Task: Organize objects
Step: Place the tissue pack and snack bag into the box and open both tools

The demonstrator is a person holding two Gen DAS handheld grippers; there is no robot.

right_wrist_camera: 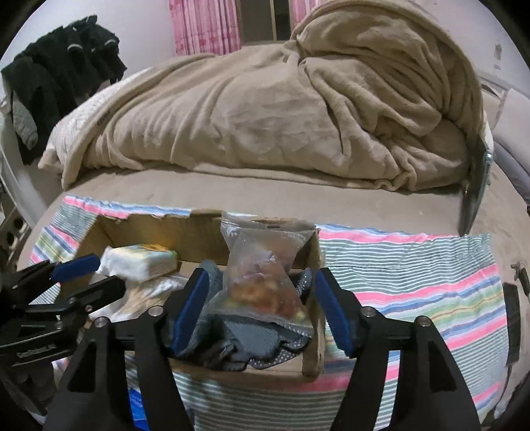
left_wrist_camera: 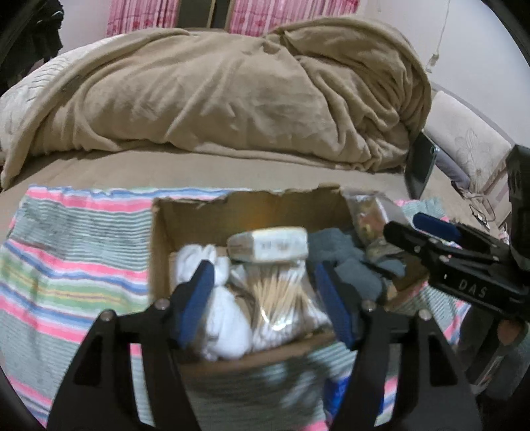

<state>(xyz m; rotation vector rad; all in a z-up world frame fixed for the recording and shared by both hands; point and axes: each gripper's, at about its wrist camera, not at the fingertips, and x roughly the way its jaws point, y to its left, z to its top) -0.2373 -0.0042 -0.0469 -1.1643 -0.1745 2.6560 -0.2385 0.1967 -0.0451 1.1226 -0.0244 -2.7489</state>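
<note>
An open cardboard box [left_wrist_camera: 185,218] [right_wrist_camera: 198,232] sits on a striped towel [left_wrist_camera: 73,258] [right_wrist_camera: 414,275] on the bed. It holds a white packet [left_wrist_camera: 268,243] [right_wrist_camera: 139,262], a bag of cotton swabs [left_wrist_camera: 278,295], white cloth [left_wrist_camera: 215,291], grey socks [left_wrist_camera: 344,262] [right_wrist_camera: 251,338] and a clear snack bag [right_wrist_camera: 261,281] [left_wrist_camera: 367,215]. My left gripper [left_wrist_camera: 265,298] is open above the swabs and holds nothing. My right gripper [right_wrist_camera: 261,298] is open on either side of the snack bag; no contact shows. Each gripper also shows in the other's view: the right [left_wrist_camera: 427,232], the left [right_wrist_camera: 86,275].
A crumpled tan blanket [left_wrist_camera: 232,92] [right_wrist_camera: 281,109] lies behind the box. A dark tablet-like object [left_wrist_camera: 420,165] [right_wrist_camera: 473,192] leans at the right. Black clothes [right_wrist_camera: 63,59] hang at the far left. Pink curtains [right_wrist_camera: 205,26] hang at the back.
</note>
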